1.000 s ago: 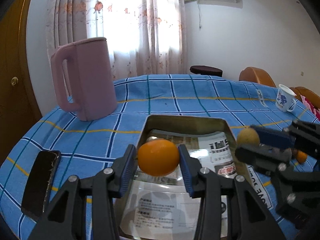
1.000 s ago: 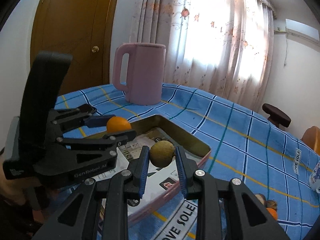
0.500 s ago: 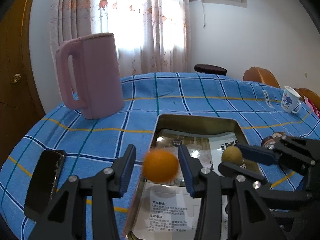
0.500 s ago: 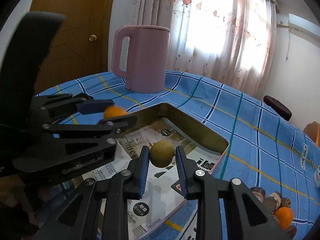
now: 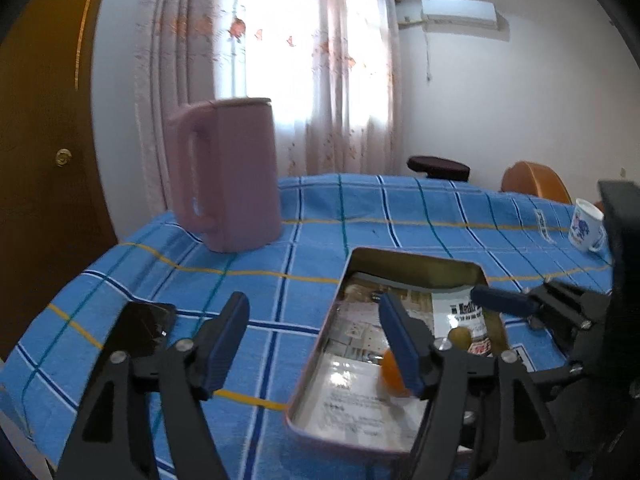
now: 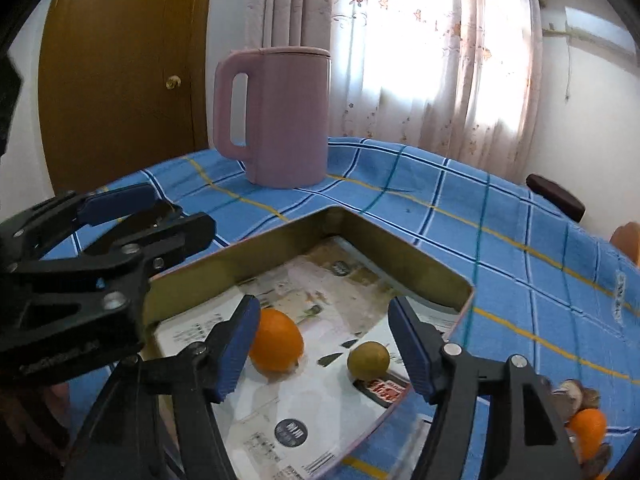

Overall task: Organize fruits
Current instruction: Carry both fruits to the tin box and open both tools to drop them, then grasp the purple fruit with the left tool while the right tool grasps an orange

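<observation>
Fruit lies inside the metal tray [image 6: 408, 256] on the blue checked tabletop [image 6: 500, 240]: an orange [image 6: 278, 344] and a smaller greenish-brown fruit [image 6: 368, 360] rest apart on the printed paper lining the tray's floor, the orange toward the tray's left side, the green one toward its right rim. Both tools are letting go. The right tool [image 6: 328, 348] hangs over the tray with its jaws opening; the two fruits sit in the gap between its blue pads, and neither pad presses on either. The left tool [image 5: 314, 340] is over the tray's left edge, its jaws also opening, with nothing between them; its right finger hides part of the orange [image 5: 389, 372]. A pink jug [image 6: 280, 120] stands upright beyond the tray, a dark phone [image 5: 144, 330] lies to the tray's left, and another orange fruit [image 6: 588, 432] sits outside the tray to its right.
</observation>
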Available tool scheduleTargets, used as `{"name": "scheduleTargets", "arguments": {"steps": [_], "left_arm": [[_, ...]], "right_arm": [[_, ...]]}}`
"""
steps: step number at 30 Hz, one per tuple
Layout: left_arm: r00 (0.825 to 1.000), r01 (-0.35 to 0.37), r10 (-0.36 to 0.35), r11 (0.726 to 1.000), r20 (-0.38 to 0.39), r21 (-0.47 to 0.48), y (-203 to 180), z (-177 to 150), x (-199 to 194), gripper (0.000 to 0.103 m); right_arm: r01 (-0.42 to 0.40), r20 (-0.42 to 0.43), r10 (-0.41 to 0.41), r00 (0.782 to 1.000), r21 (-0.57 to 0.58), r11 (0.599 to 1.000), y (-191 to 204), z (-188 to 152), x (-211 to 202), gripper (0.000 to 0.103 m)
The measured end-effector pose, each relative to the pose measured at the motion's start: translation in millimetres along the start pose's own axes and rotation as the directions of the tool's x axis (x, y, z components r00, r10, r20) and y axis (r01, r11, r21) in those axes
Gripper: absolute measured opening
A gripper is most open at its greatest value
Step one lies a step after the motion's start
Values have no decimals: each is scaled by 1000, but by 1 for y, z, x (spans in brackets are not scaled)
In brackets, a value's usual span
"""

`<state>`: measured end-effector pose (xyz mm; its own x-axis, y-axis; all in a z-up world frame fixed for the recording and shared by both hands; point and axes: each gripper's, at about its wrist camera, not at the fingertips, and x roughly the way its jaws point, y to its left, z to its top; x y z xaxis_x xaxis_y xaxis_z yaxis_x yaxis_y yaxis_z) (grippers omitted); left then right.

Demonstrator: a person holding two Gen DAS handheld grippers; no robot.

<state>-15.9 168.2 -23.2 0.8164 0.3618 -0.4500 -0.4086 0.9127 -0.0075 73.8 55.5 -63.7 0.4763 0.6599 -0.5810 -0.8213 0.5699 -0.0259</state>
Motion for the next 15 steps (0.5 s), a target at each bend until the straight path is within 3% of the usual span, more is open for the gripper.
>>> {"name": "scheduleTargets", "arguments": {"steps": [4,6,9,11,15], "left_arm": [[999,-11,12,1000,29,-6,1,4,-10,76],[999,-1,1,1000,36,0,-2,6,-14,76],[999,15,-16,1000,44,17,-9,8,-20,81],[998,14,-16,999,56,29,-14,10,-24,94],[996,24,-27,999,81,36,-25,15,-30,99]], "right_arm": [[-95,38,94,995,35,995,5,3,-1,68],[-99,50,97,994,36,994,2,1,-10,68],[-33,67,30,997,37,999,-14,-5,-37,69],[38,80,-41,996,42,998,-32,-10,-59,81],[194,115,-199,973,55,980,-74,-26,-108,81]]}}
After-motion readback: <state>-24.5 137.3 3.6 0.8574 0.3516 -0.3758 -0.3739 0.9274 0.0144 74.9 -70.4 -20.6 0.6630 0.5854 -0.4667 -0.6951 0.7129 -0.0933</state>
